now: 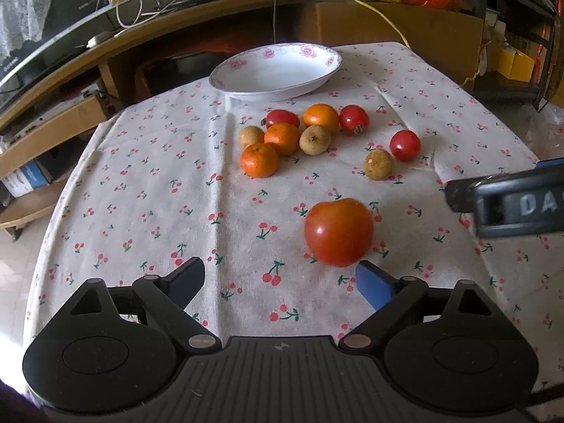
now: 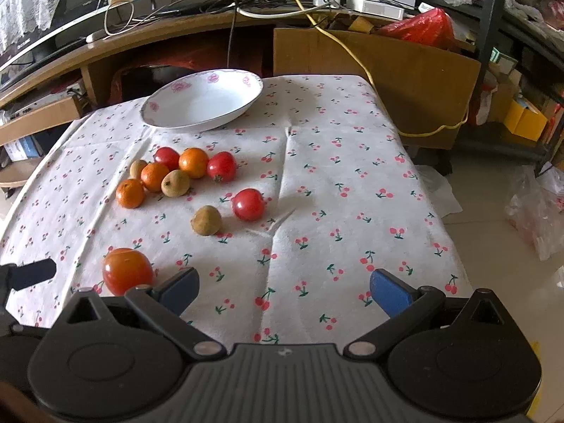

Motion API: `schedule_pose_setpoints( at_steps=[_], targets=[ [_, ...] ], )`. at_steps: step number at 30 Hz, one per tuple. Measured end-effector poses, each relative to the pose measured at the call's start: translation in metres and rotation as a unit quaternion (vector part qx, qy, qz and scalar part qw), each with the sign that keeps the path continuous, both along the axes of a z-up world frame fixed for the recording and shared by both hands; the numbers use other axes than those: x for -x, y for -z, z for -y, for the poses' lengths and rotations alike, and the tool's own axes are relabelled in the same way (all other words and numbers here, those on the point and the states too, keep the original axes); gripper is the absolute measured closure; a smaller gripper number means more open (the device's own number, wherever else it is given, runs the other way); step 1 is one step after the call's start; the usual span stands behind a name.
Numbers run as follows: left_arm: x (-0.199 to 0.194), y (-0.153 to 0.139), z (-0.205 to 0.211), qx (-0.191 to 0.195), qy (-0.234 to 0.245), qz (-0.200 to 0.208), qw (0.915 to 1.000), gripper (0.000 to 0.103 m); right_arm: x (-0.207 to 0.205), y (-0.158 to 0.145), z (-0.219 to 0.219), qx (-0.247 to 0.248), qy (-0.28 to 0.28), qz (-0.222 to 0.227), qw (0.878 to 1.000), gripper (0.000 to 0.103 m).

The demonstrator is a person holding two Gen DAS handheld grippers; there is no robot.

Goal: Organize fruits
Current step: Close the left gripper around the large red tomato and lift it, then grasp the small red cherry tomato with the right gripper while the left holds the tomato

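1. Red big tomato (image 1: 338, 232) sits on the tabletop near its front edge, just past the left tongs (image 1: 280, 283).
2. Both the left tongs and the right tongs (image 2: 283, 290) are wide, holding nothing.
3. White bowl (image 1: 275, 67) waits at the far edge.

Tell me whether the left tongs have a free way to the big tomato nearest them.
Probably yes. The left tongs stand open, and the big tomato sits alone on the cloth just beyond their right finger, slightly off-centre. Nothing lies between; a small sideways shift should line them up.

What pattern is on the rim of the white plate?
Pink flowers on the white plate, clearest in the right wrist view.
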State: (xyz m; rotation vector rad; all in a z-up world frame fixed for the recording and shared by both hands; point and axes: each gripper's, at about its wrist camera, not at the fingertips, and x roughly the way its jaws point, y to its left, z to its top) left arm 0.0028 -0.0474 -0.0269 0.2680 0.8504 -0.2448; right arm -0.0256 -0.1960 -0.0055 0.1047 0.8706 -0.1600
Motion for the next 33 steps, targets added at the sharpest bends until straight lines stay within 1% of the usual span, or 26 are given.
schedule_pose_setpoints(
  at_steps=[3,5,8,12,16,19,20,22,24,25,27,29,31,33],
  targets=[
    [-0.002,0.001,-0.003,0.018,0.002,0.0,0.9998,0.009,-0.001,0.001,0.003,-0.006,0.003,-0.003,1.0,0.0],
    [-0.001,0.002,-0.002,0.021,0.006,0.007,0.9997,0.009,-0.003,0.003,0.005,-0.01,0.005,-0.006,1.0,0.0],
    [-0.003,0.004,0.004,0.014,0.015,0.015,0.9997,0.011,-0.007,0.006,0.006,-0.016,0.004,-0.011,1.0,0.0],
    [-0.005,0.002,0.013,-0.003,0.026,0.037,0.999,0.012,-0.012,0.009,0.006,-0.023,0.001,-0.019,1.0,0.0],
    [-0.011,0.006,0.022,-0.003,0.029,0.044,0.9986,0.012,-0.018,0.009,0.014,-0.043,0.015,-0.019,0.999,0.0],
    [-0.017,0.005,0.026,-0.006,0.027,0.04,0.9988,0.012,-0.027,0.009,0.021,-0.065,0.034,-0.021,0.997,0.0],
    [-0.019,0.005,0.026,-0.006,0.028,0.041,0.9988,0.014,-0.03,0.008,0.022,-0.072,0.038,-0.019,0.997,0.0],
    [-0.023,0.004,0.025,0.006,0.034,0.035,0.9988,0.023,-0.034,0.005,0.022,-0.078,0.042,-0.012,0.996,0.002],
    [-0.029,0.002,0.024,0.028,0.032,0.019,0.9989,0.045,-0.036,0.002,0.022,-0.079,0.044,-0.001,0.996,0.002],
    [-0.031,0.001,0.022,0.036,0.032,0.011,0.9988,0.046,-0.035,0.0,0.023,-0.079,0.048,0.004,0.996,0.002],
    [-0.03,0.001,0.02,0.042,0.033,0.012,0.9985,0.048,-0.035,0.0,0.026,-0.079,0.053,0.007,0.995,0.003],
    [-0.028,0.003,0.017,0.052,0.028,0.014,0.9981,0.049,-0.036,0.001,0.028,-0.078,0.052,0.004,0.996,0.008],
    [-0.027,0.001,0.014,0.057,0.026,0.008,0.998,0.052,-0.036,0.004,0.028,-0.072,0.047,-0.002,0.996,0.009],
    [-0.026,0.0,0.009,0.068,0.024,0.001,0.9974,0.052,-0.034,0.004,0.028,-0.065,0.042,-0.003,0.997,0.011]
  ],
)
